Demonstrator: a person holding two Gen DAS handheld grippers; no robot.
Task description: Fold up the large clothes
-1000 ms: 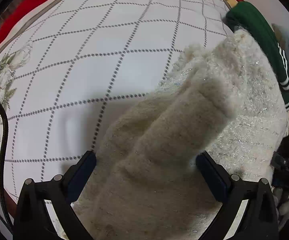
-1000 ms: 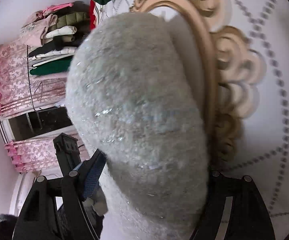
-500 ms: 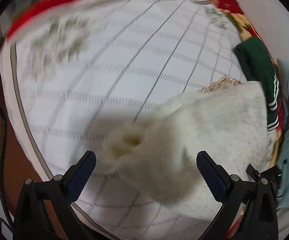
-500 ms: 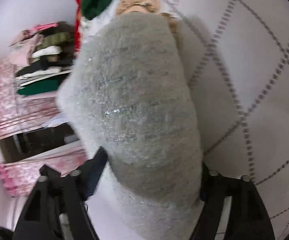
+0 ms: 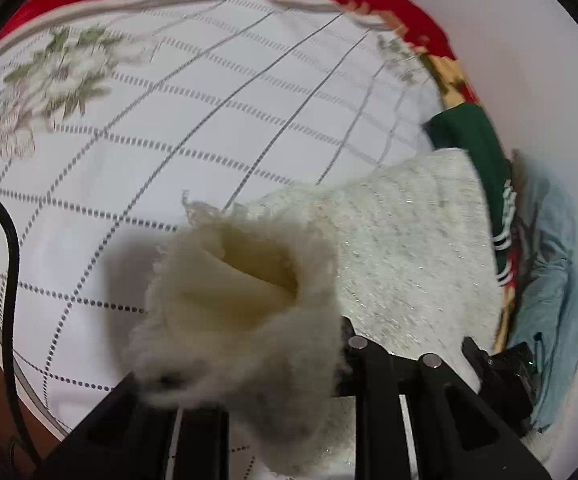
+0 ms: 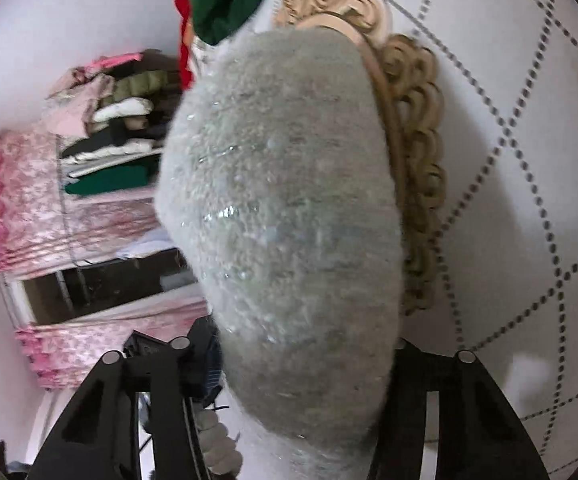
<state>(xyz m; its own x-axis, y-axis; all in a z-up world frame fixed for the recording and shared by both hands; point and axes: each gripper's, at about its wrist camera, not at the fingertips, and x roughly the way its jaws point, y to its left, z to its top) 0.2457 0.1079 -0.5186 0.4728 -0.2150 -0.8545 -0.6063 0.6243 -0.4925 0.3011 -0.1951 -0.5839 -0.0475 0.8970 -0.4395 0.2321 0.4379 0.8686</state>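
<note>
A fluffy cream-white sweater (image 5: 401, 248) lies on the white quilted bed cover (image 5: 169, 152). My left gripper (image 5: 249, 372) is shut on its sleeve cuff (image 5: 241, 300), which stands bunched up with its opening facing the camera. In the right wrist view the same sweater (image 6: 289, 208) fills the middle, looking grey and sparkly. My right gripper (image 6: 301, 368) is shut on the sweater and holds it raised in front of the camera, with both fingers pressed against the fabric.
A dark green garment with white stripes (image 5: 485, 168) and a light blue garment (image 5: 557, 280) lie at the bed's right edge. A gold scroll pattern (image 6: 417, 152) marks the cover. Stacked folded clothes (image 6: 113, 128) and pink curtains (image 6: 29, 208) are beyond the bed.
My left gripper has closed from wide open onto the sleeve cuff. The right gripper keeps its hold and has shifted a little over the gold pattern.
</note>
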